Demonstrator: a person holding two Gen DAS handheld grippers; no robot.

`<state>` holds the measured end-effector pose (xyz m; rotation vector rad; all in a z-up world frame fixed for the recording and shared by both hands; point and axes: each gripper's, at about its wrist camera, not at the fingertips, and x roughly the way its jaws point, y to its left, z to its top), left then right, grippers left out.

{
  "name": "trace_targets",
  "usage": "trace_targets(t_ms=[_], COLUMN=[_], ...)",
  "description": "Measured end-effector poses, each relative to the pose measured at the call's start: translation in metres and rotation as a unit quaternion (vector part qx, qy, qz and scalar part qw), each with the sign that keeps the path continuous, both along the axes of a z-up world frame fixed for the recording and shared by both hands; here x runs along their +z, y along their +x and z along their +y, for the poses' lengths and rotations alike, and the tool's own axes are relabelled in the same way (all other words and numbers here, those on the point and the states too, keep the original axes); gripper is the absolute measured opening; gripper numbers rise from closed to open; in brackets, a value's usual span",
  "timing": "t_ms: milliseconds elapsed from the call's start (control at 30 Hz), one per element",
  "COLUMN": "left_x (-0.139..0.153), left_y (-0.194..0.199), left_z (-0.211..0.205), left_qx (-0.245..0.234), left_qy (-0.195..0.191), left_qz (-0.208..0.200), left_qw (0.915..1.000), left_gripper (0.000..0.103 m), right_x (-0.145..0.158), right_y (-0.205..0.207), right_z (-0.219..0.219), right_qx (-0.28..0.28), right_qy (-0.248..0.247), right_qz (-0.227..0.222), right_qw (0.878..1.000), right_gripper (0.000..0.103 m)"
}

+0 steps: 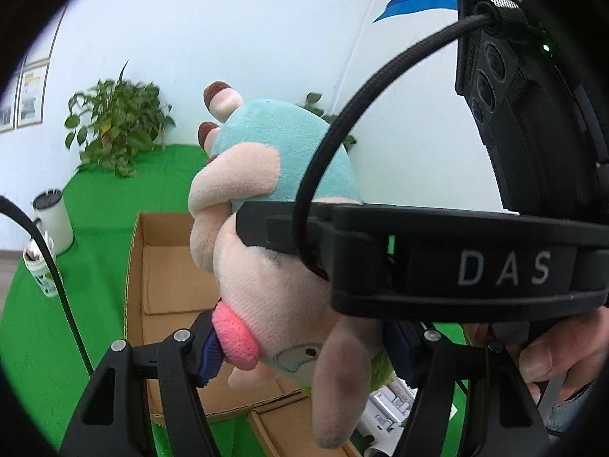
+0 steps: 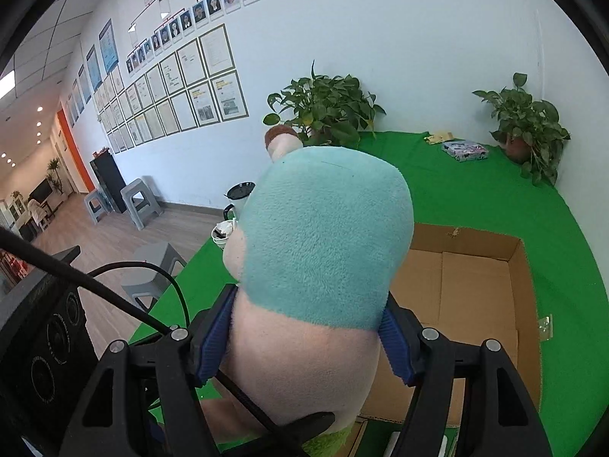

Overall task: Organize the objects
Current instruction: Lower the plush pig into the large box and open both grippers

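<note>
Over on the left, a white cup [image 1: 53, 219] stands on the green table [image 1: 95, 205]. Moving right, the open cardboard box [image 1: 171, 266] sits empty, and above it hangs the plush toy [image 1: 266, 228], upside down. The left gripper [image 1: 308, 350] clamps its head, blue pads [image 1: 209, 354] pressed in. The right gripper [image 2: 304, 342] squeezes the pink-and-teal body, both pads [image 2: 396, 346] sunk into the fur. Far right, a potted plant [image 2: 525, 122].

Two potted plants [image 2: 323, 108] [image 2: 527, 125] stood against the white wall [image 2: 399, 38], far beyond the hand-held gripper. Framed papers [image 2: 182, 87] hung upper left; grey stools [image 2: 139, 202] sat on the wooden floor [image 2: 114, 228] left.
</note>
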<state>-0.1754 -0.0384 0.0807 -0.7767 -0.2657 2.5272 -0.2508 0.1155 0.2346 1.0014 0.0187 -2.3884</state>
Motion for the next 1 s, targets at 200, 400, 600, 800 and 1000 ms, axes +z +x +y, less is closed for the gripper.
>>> trace_targets(t_ms=[200, 400, 600, 800, 1000], left_x=[-0.049, -0.09, -0.116, -0.111, -0.1], left_y=[-0.031, -0.052, -0.05, -0.034, -0.019], left_z=[-0.014, -0.033, -0.048, -0.061, -0.073], left_qx=[0.03, 0.061, 0.082, 0.095, 0.11], left_qy=[-0.002, 0.001, 0.015, 0.029, 0.019], left_qz=[-0.095, -0.17, -0.217, -0.211, -0.193], left_qw=[0.995, 0.9837, 0.9727, 0.9725, 0.9749], left_gripper=[0.069, 0.069, 0.07, 0.071, 0.068], right_x=[-0.081, -0.167, -0.236, -0.256, -0.257], right_y=[-0.061, -0.097, -0.105, -0.1, -0.102], right_z=[-0.028, -0.058, -0.073, -0.09, -0.104], right_qx=[0.022, 0.04, 0.059, 0.073, 0.064], right_qy=[-0.011, -0.023, -0.034, -0.022, -0.002], right_qz=[-0.083, -0.147, -0.199, -0.209, -0.204], right_qw=[0.996, 0.988, 0.978, 0.975, 0.977], right_gripper=[0.066, 0.066, 0.066, 0.067, 0.068])
